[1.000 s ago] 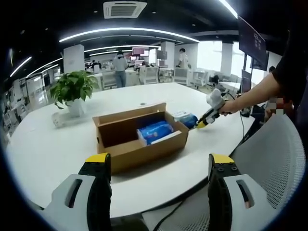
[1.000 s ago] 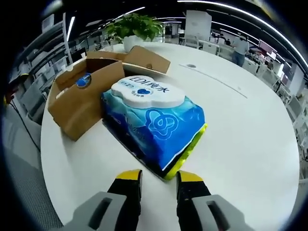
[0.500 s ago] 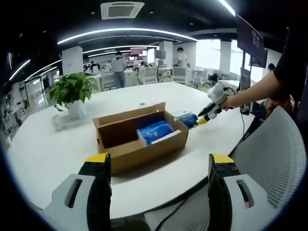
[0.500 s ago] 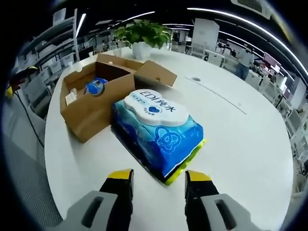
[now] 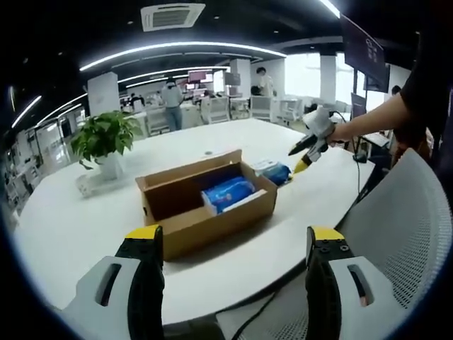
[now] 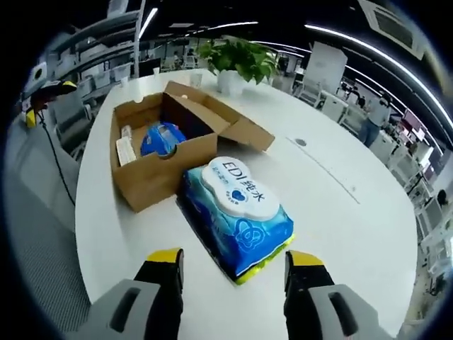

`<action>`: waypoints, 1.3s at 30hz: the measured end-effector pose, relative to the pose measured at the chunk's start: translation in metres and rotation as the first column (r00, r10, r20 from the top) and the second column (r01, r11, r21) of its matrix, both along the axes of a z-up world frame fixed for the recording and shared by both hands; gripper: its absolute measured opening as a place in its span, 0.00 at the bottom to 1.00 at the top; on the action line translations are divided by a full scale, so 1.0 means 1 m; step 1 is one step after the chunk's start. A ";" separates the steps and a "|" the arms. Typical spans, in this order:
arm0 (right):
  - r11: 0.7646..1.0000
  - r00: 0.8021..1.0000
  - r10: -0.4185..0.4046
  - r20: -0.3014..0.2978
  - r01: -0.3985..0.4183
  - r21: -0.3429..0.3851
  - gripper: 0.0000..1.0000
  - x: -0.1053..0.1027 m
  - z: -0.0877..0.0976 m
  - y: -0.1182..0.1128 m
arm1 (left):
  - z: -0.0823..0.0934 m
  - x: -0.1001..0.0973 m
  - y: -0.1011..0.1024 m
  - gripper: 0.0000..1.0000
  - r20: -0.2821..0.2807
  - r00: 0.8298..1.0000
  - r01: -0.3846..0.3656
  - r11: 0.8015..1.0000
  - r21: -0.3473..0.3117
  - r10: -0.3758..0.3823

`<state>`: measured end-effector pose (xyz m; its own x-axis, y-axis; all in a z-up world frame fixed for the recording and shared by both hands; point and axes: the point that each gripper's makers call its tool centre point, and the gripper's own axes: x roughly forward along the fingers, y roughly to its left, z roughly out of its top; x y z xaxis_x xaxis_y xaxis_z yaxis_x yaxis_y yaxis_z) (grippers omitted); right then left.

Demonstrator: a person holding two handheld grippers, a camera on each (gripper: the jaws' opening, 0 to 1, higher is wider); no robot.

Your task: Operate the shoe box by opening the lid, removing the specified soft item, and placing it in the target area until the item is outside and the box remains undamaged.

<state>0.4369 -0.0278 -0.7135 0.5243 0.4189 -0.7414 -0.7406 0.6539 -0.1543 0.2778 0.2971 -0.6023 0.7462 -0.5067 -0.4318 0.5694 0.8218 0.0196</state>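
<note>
1. Centre of the right gripper view: the wipes pack (image 6: 237, 216) lies on the table (image 6: 340, 212), beside the open box (image 6: 159, 152)
2. Since a second ago my right gripper (image 6: 233, 265) has let go and risen, jaws apart
3. Lower in the left gripper view, my left gripper (image 5: 233, 244) waits open, empty
4. Job looks done

box (image 6: 152, 152) open-topped; wipes pack (image 6: 237, 216) beside it; table (image 6: 354, 227) bare beyond.

It was an open-plan office — long curved ceiling lights (image 5: 184, 48), a ceiling air vent (image 5: 172, 14) and rows of desks and chairs (image 5: 233, 108) behind. A large white meeting table (image 6: 354, 212) with a potted plant (image 5: 106, 138) filled the foreground — people stood among the far desks.
</note>
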 end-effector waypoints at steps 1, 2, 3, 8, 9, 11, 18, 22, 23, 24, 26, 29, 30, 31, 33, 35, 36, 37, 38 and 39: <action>1.000 1.000 0.015 0.005 -0.015 0.000 0.56 0.000 0.005 0.005 | 0.000 0.000 0.000 0.80 0.001 1.000 0.000 1.000 0.000 0.000; 1.000 1.000 0.027 0.012 -0.027 -0.003 0.57 0.001 0.008 0.007 | 0.000 0.000 0.000 0.80 0.002 1.000 0.000 1.000 -0.001 0.000; 0.999 0.999 0.040 0.017 -0.040 -0.004 0.58 0.002 0.011 0.011 | 0.001 0.000 0.000 0.80 0.003 1.000 0.000 1.000 -0.001 0.000; 0.997 0.997 0.075 0.019 -0.075 -0.016 0.62 0.004 0.015 0.024 | 0.001 0.000 0.000 0.81 0.007 1.000 0.001 1.000 -0.002 -0.001; 0.997 0.996 0.082 0.018 -0.081 -0.015 0.63 0.004 0.015 0.027 | 0.001 0.000 -0.001 0.81 0.007 1.000 0.001 1.000 -0.003 -0.001; 0.995 0.995 0.101 0.015 -0.101 -0.017 0.65 0.003 0.015 0.035 | 0.002 0.000 -0.001 0.81 0.010 1.000 0.002 1.000 -0.007 -0.002; 0.987 0.987 0.158 0.025 -0.157 -0.010 0.65 0.001 0.021 0.062 | 0.002 0.000 -0.001 0.82 0.014 1.000 0.003 1.000 0.000 -0.003; 0.981 0.980 0.193 0.041 -0.193 -0.006 0.63 0.004 0.028 0.081 | 0.002 0.000 0.001 0.82 0.011 1.000 -0.006 1.000 0.000 0.006; 0.978 0.977 0.208 0.047 -0.208 -0.006 0.62 0.005 0.030 0.087 | 0.002 0.000 0.001 0.82 0.011 1.000 -0.006 1.000 0.001 0.006; 0.976 0.975 0.217 0.051 -0.216 -0.007 0.62 0.005 0.031 0.091 | 0.002 0.000 0.001 0.82 0.011 1.000 -0.007 1.000 0.002 0.007; 0.972 0.971 0.233 0.059 -0.233 -0.005 0.59 0.007 0.033 0.099 | 0.002 0.000 0.001 0.82 0.011 1.000 -0.008 1.000 0.001 0.008; 0.966 0.963 0.259 0.076 -0.260 -0.003 0.59 0.009 0.036 0.112 | 0.002 0.000 0.001 0.83 0.012 1.000 -0.009 1.000 -0.001 0.009; 0.961 0.957 0.275 0.087 -0.276 -0.001 0.58 0.010 0.038 0.118 | 0.002 0.000 0.001 0.83 0.013 1.000 -0.010 1.000 -0.001 0.010; 0.959 0.954 0.284 0.092 -0.285 -0.002 0.57 0.011 0.038 0.121 | 0.002 0.000 0.001 0.83 0.013 1.000 -0.012 1.000 -0.002 0.012; 0.954 0.949 0.300 0.097 -0.301 -0.003 0.55 0.012 0.039 0.130 | 0.002 0.001 0.002 0.83 0.014 1.000 -0.018 1.000 -0.003 0.018; 0.950 0.945 0.311 0.101 -0.312 -0.008 0.52 0.014 0.038 0.137 | 0.002 0.001 0.003 0.83 0.015 1.000 -0.022 1.000 -0.004 0.022; 0.950 0.945 0.311 0.104 -0.311 -0.015 0.49 0.015 0.038 0.141 | 0.002 0.001 0.003 0.83 0.015 1.000 -0.024 1.000 -0.004 0.024; 0.950 0.945 0.311 0.104 -0.311 -0.013 0.46 0.016 0.038 0.144 | 0.002 0.001 0.003 0.83 0.015 1.000 -0.027 1.000 -0.003 0.027; 0.950 0.944 0.312 0.104 -0.313 -0.009 0.45 0.016 0.038 0.146 | 0.002 0.001 0.003 0.83 0.015 0.999 -0.029 1.000 -0.002 0.029; 0.949 0.943 0.315 0.107 -0.316 -0.007 0.45 0.018 0.038 0.151 | 0.002 0.001 0.004 0.83 0.015 0.999 -0.030 1.000 -0.001 0.030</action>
